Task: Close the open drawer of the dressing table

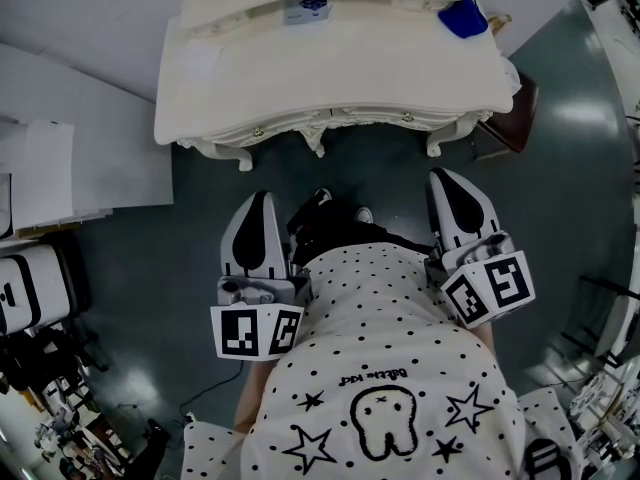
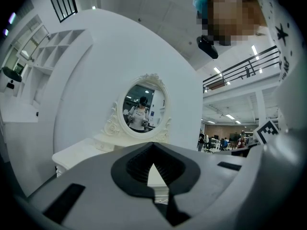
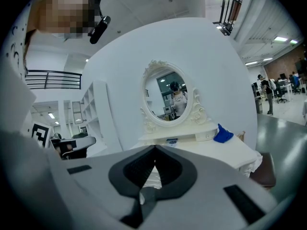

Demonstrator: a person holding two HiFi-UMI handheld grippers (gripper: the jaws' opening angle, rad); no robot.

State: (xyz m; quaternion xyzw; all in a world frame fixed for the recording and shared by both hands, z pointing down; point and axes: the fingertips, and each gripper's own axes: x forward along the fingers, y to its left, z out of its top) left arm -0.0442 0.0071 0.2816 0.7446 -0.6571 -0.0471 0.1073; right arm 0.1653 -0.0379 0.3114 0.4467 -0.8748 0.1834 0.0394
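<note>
Head view: left gripper (image 1: 263, 200) and right gripper (image 1: 446, 178), jaws pinched together on nothing, hang at 6 o'clock off the dressing table (image 1: 330, 68), probably idle since its drawer fronts (image 1: 370, 120) look flush.

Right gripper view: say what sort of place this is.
Probably a staged set in an open workspace: dressing table and oval mirror against a freestanding white backdrop, with people at desks beyond.

Head view dim, with glare on the floor (image 1: 588, 118); both gripper views bright, fisheye-bowed, dark-cornered.
</note>
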